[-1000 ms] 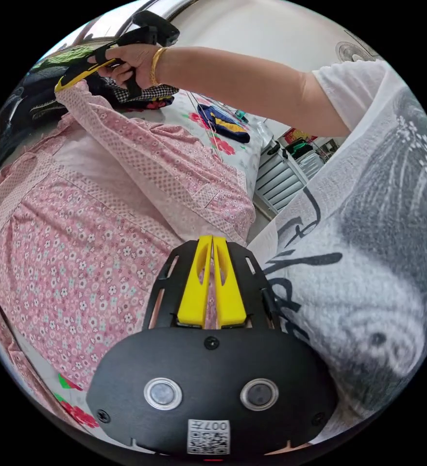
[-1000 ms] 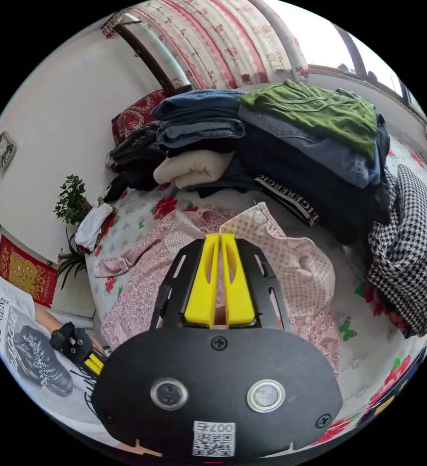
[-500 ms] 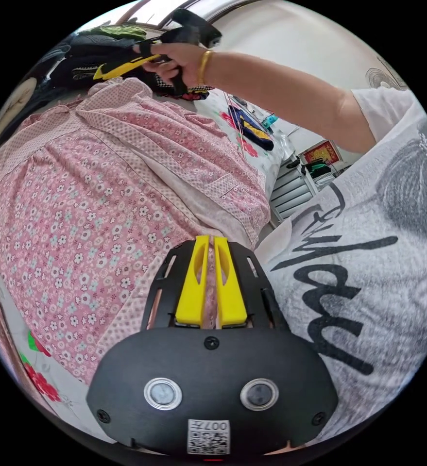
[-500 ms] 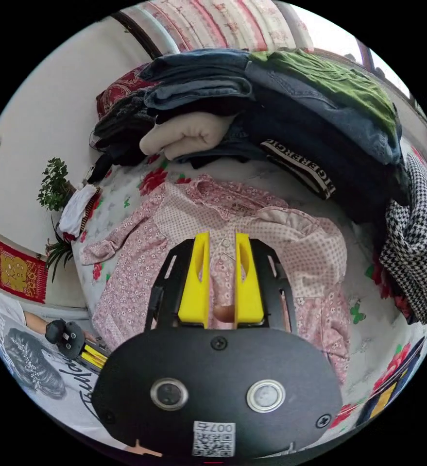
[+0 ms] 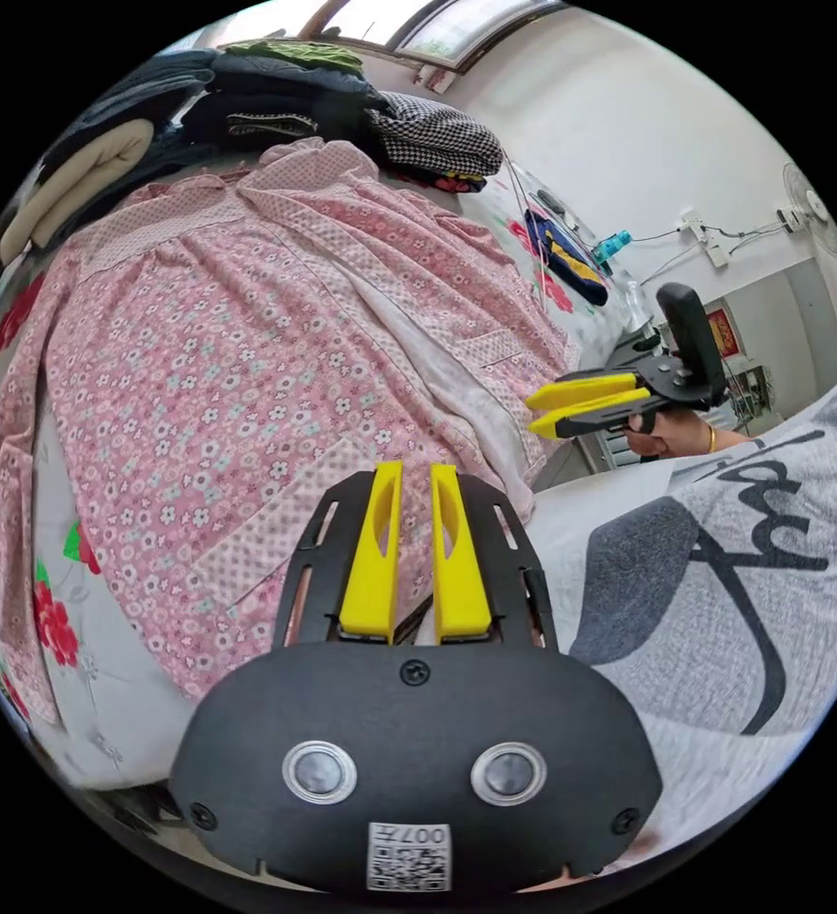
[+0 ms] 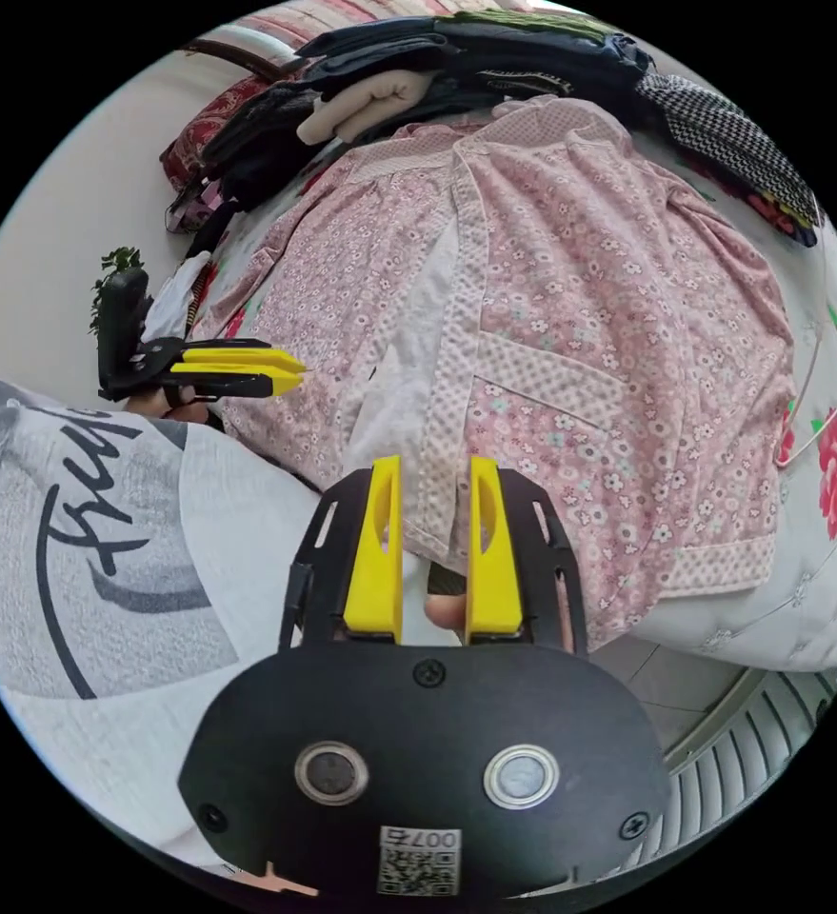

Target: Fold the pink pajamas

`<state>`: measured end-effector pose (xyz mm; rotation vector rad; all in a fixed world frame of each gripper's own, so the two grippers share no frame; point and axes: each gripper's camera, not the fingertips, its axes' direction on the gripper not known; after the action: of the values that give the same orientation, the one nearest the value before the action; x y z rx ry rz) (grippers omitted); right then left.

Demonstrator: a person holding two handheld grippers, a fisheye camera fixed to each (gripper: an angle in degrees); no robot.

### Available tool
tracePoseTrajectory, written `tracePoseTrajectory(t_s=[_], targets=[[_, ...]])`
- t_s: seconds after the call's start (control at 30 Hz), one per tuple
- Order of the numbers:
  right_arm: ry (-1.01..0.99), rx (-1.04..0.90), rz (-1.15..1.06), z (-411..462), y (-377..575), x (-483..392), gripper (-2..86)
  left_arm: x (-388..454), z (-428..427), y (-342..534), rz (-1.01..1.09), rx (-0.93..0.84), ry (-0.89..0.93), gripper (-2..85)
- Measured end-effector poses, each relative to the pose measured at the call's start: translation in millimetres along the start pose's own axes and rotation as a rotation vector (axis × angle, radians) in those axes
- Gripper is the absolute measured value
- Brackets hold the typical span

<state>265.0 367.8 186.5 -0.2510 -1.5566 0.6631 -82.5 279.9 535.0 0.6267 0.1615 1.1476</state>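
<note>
Your left gripper [image 5: 416,476] and right gripper [image 6: 434,471] both hang with jaws apart and empty above the pink pajama top [image 5: 247,333] spread on the bed [image 5: 104,666], so a careless pinch may drag its open front crooked.

White walls [image 5: 618,124], window [image 5: 408,29], floral bed [image 6: 818,590]

Bedroom in home. Bed [image 5: 85,705] with white sheet printed with red flowers. Stack of folded clothes [image 6: 456,57] heaped at bed's far end. Potted plant [image 6: 118,262] against pale wall. Window [image 5: 418,24] above the stack. Wall fan [image 5: 813,205] and power socket with cables [image 5: 699,228] on white wall.
</note>
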Motion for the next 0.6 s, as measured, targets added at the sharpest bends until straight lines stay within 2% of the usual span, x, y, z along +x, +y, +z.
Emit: tracePoseTrajectory(t_s=[0.17, 0.3, 0.47, 0.6], targets=[[0.159, 0.006, -0.095, 10.1, 0.2, -18.5, 3.3, -1.8, -7.2, 13.9, -0.129, 0.017, -0.074, 5.0], [0.211, 0.116, -0.219, -21.5, 4.0, -39.3, 1.5, 3.3, -14.4, 23.5, -0.209, 0.024, -0.166, 4.6], [0.028, 0.147, -0.301, -34.0, -14.4, -52.9, 0.1, 14.5, -18.6, 27.7, -0.260, 0.055, -0.213, 4.0], [-0.221, 0.134, -0.429, -24.1, -43.8, -90.9, 0.4, 20.5, -22.2, 37.2, -0.325, 0.090, -0.245, 2.5]])
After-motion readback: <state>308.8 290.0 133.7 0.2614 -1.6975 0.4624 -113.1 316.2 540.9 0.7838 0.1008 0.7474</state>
